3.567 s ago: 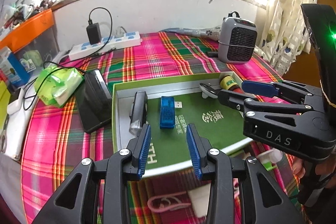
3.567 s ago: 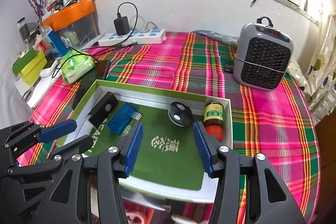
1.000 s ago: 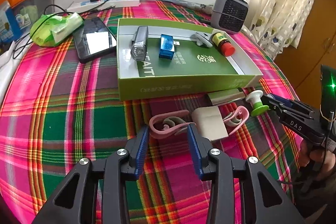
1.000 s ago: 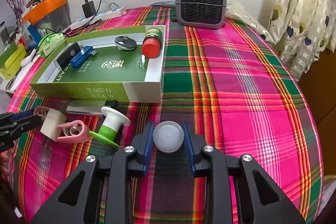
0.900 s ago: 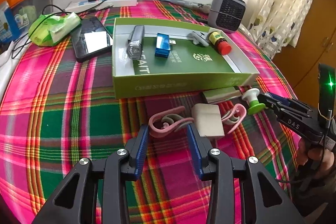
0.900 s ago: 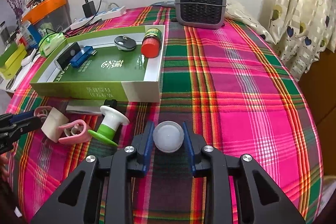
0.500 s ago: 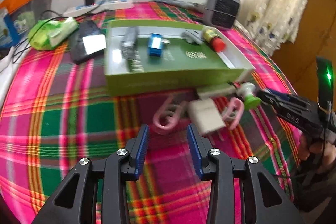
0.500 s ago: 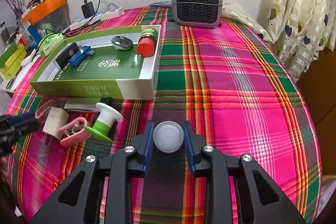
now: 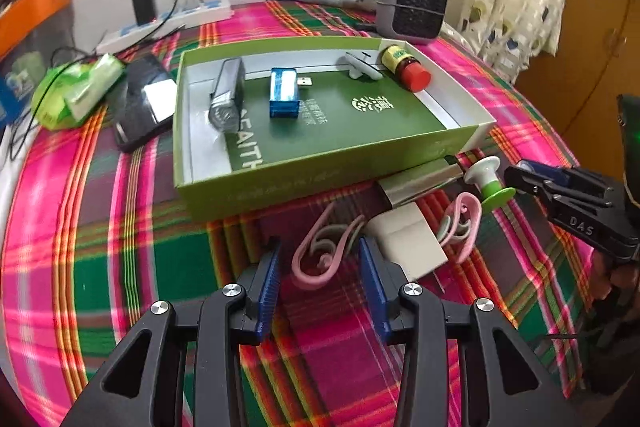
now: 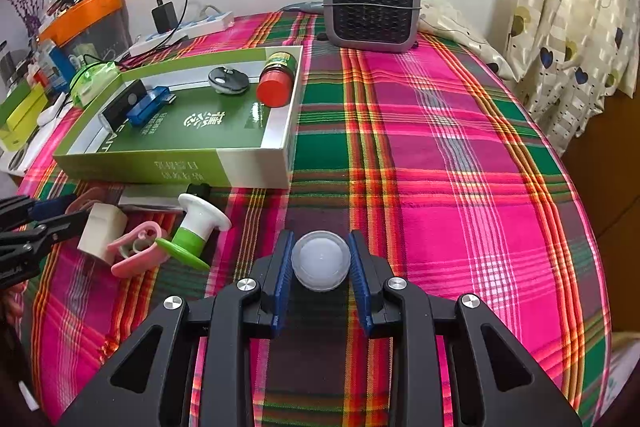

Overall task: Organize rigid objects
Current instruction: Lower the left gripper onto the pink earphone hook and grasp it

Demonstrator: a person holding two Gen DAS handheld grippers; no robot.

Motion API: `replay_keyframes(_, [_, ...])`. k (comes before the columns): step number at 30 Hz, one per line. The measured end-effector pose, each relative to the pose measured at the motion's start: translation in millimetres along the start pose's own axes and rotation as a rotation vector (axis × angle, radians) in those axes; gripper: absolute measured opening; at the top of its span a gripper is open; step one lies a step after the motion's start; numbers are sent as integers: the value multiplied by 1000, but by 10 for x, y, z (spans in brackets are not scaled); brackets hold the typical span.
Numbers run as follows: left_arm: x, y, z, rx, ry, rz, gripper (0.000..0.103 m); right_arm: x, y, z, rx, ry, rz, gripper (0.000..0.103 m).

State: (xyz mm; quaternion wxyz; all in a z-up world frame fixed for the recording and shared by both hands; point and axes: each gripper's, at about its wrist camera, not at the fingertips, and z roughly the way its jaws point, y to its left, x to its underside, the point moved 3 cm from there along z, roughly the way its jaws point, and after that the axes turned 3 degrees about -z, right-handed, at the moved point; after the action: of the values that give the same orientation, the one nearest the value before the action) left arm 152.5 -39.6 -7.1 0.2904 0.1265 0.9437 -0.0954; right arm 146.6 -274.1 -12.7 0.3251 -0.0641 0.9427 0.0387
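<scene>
My right claw (image 10: 320,267) grips a small white cap (image 10: 320,260) by its rim above the counter (image 10: 440,167); it looks light, stiff, slippery. My left claw (image 9: 320,279) hangs open over the pink clip (image 9: 320,255), near the green box (image 9: 280,183).

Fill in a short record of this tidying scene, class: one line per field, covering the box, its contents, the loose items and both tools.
container: green box, open, on plaid cloth
inside box: black device, blue USB stick, round key fob, red-capped bottle
loose in front of box: pink clip, white adapter, green-and-white stopper, flat metal piece
left hand-held gripper: open, empty, fingers either side of pink clip
right hand-held gripper: shut on white cap
</scene>
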Motion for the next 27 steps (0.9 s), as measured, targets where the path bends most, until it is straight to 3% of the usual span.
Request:
replay_keyframes(9, [-39,-11,63,-55,-9,43,38,6,7,1,1,0,-2,29])
replay_keyframes(19, [-31,59,52,-67,-24,-3,37,7,3,2,0,-1,-1,29])
replay_keyframes(27, [-22,93,29,-86,-29,-24,24,6,8,4,1,-1,-1,29])
